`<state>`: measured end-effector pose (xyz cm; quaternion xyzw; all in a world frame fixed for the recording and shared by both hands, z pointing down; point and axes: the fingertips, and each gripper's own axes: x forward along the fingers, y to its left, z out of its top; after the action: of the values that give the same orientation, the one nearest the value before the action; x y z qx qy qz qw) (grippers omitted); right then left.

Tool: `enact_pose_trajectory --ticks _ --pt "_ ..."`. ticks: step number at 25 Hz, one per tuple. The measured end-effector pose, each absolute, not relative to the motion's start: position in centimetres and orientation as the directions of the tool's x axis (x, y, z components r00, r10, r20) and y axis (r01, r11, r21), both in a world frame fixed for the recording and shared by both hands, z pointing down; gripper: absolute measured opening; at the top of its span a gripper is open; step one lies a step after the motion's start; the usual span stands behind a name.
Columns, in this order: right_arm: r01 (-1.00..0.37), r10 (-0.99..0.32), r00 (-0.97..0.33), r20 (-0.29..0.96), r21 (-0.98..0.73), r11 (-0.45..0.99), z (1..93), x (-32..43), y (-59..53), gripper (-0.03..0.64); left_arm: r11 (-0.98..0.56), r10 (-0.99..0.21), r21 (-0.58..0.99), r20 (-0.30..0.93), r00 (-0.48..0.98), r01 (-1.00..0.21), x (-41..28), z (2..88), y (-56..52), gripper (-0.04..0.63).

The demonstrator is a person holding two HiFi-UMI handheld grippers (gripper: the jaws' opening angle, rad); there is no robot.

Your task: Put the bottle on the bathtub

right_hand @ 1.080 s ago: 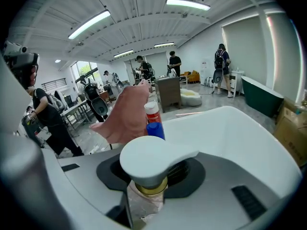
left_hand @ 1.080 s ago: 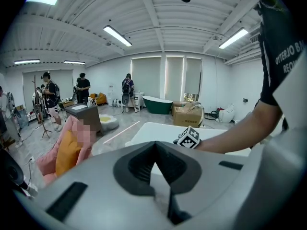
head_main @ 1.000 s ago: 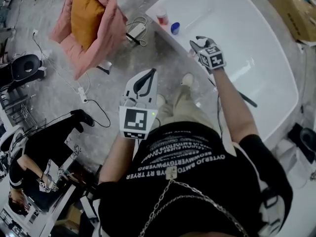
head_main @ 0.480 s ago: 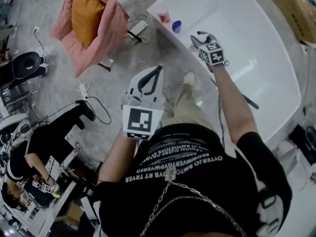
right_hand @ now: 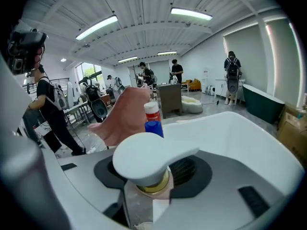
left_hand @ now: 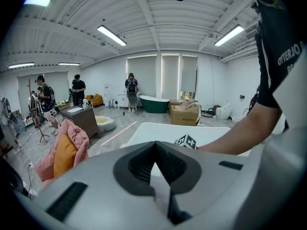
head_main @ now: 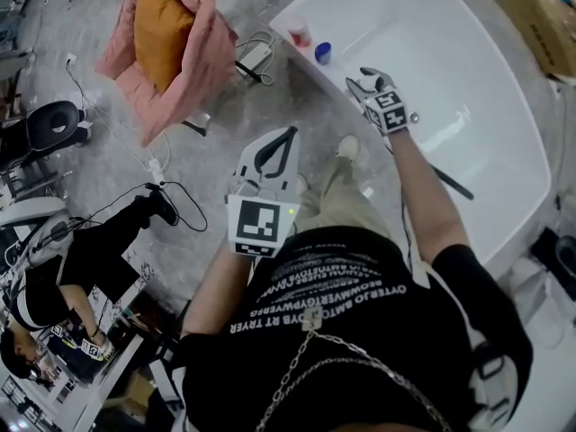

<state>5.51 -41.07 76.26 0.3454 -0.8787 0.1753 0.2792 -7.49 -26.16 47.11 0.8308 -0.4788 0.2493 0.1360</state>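
I was at the placing step. My right gripper [head_main: 367, 81] was stretched over the near rim of the white bathtub [head_main: 468, 52], and the pump bottle [right_hand: 144, 164] stood between its fingers, with the white pump head and the gold collar right in front of the camera. The fingers had just been opening, so I judged that the pads were no longer pressing on the bottle's neck, though the bottle was not yet out from between them. Its base was hidden from me, so I could not see whether it stood flat on the rim. Just beyond it on the same rim were a red-capped bottle [head_main: 298, 34] and a blue-capped bottle [head_main: 322, 52], close to each other.

My left gripper [head_main: 286, 133] hung over the floor beside the tub, well apart from the work, with its fingers together and nothing between them.

The next move, as I judged it, called for care: draw the right gripper straight back without catching the broad pump head, and without pushing the bottle toward its two neighbours or over the edge.
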Motion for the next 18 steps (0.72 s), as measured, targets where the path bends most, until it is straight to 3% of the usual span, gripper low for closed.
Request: enact_pose_trajectory --ticks 4,18 --pt "-0.707 -0.483 -0.607 0.631 -0.151 0.691 77.4 5.9 -40.6 0.206 -0.507 -0.727 -0.019 0.547 0.415 -0.862 -7.6 47.1 -26.2 -0.003" --pt "-0.756 -0.432 -0.516 0.74 -0.157 0.635 77.1 8.0 -38.2 0.215 -0.505 -0.756 -0.045 0.504 0.417 -0.862 -9.9 45.1 -25.4 -0.003"
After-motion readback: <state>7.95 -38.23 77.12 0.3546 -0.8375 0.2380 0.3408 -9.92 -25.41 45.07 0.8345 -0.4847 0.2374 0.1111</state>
